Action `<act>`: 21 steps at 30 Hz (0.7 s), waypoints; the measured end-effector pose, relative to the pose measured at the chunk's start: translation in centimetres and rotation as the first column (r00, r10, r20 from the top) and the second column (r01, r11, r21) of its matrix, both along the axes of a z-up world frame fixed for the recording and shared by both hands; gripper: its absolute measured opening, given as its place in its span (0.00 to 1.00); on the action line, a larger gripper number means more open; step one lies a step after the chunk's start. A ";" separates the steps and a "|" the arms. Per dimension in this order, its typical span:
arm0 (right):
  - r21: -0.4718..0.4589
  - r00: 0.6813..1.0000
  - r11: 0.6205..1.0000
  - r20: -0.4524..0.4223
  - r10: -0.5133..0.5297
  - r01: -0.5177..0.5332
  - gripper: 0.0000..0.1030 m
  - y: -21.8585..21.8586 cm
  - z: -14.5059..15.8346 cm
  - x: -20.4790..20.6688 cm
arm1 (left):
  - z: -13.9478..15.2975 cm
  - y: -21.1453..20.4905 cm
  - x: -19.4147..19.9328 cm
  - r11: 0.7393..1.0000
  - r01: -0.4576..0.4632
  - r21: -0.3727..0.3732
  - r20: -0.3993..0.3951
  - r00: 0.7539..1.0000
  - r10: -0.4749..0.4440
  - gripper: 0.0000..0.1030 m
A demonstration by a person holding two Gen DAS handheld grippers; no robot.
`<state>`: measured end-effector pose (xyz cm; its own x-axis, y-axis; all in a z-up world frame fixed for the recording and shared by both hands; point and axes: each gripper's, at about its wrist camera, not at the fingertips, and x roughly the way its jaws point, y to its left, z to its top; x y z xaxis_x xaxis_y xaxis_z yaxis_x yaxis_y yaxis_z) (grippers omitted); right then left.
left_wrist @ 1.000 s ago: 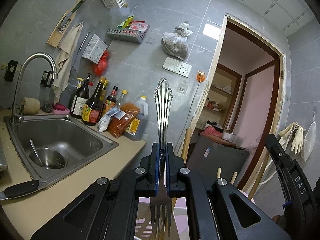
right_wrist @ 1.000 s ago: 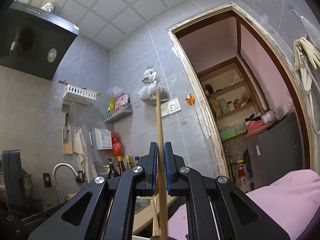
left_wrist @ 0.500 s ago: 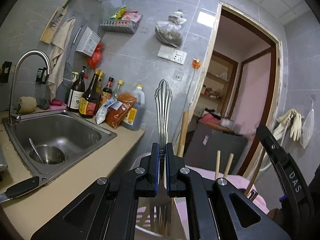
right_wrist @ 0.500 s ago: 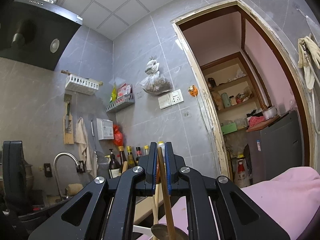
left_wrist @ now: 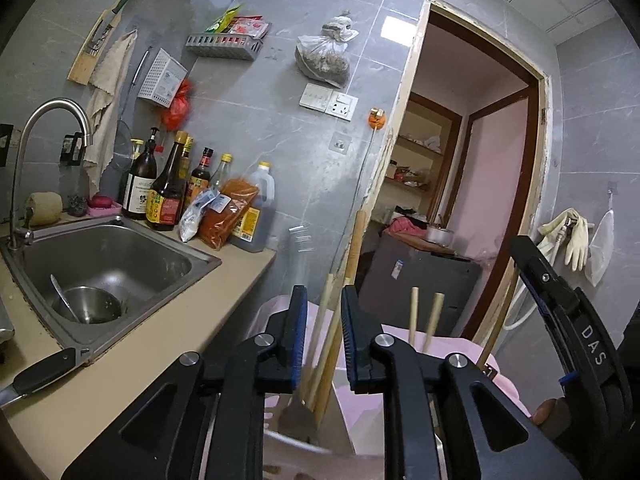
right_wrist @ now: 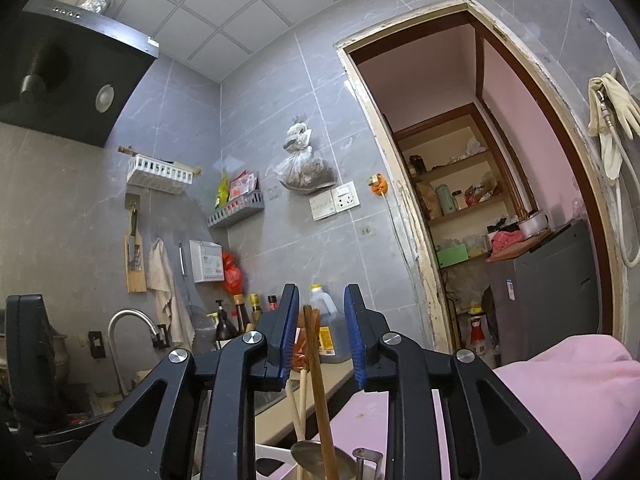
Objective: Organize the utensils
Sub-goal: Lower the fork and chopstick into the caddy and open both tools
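Evidently the sorting is well along: both tools stand spread with nothing clamped. The left tool (left_wrist: 324, 336) hangs over a pale holder (left_wrist: 296, 444) beyond the right-hand end of the surface (left_wrist: 120, 376). Wooden chopsticks (left_wrist: 326, 344) rise between its jaws without touching either pad, and a blurred metal piece (left_wrist: 296, 416), probably a fork, sits low in the holder. Two more wooden handles (left_wrist: 424, 320) stand just to the right.

The right tool (right_wrist: 322, 332) is likewise spread around a brown wooden stick (right_wrist: 318, 380) that stands free in the container below, beside a metal spoon (right_wrist: 316, 456) and a paler handle (right_wrist: 298, 408).

What is left, as I judge it: a black-handled knife (left_wrist: 40, 374) lies at the near edge of the surface, and a ladle rests in a steel bowl (left_wrist: 90, 304) inside the sink (left_wrist: 168, 280). Whether those belong to the job I cannot tell.
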<state>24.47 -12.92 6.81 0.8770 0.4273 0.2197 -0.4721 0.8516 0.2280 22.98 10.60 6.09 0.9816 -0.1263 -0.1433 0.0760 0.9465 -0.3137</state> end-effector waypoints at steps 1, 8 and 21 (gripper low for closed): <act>0.000 1.000 1.000 -0.001 0.000 0.000 0.22 0.0 0.0 0.0 | 0.0 0.0 -0.1 1.000 0.003 -0.002 0.002 1.000 -0.003 0.14; -0.006 1.000 1.000 0.008 -0.005 0.005 0.31 -0.1 0.1 -0.3 | 0.2 0.3 -0.6 1.000 0.010 -0.019 0.010 1.000 -0.009 0.22; -0.050 0.999 0.998 -0.026 -0.039 0.038 0.49 -1.1 0.8 -0.8 | 0.9 0.6 -1.4 0.999 -0.013 -0.030 0.021 1.000 0.014 0.44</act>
<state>23.67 -14.00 7.59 0.8982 0.4030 0.1756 -0.4332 0.8794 0.1973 21.62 11.15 6.97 0.9859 -0.1173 -0.1190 0.0704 0.9376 -0.3405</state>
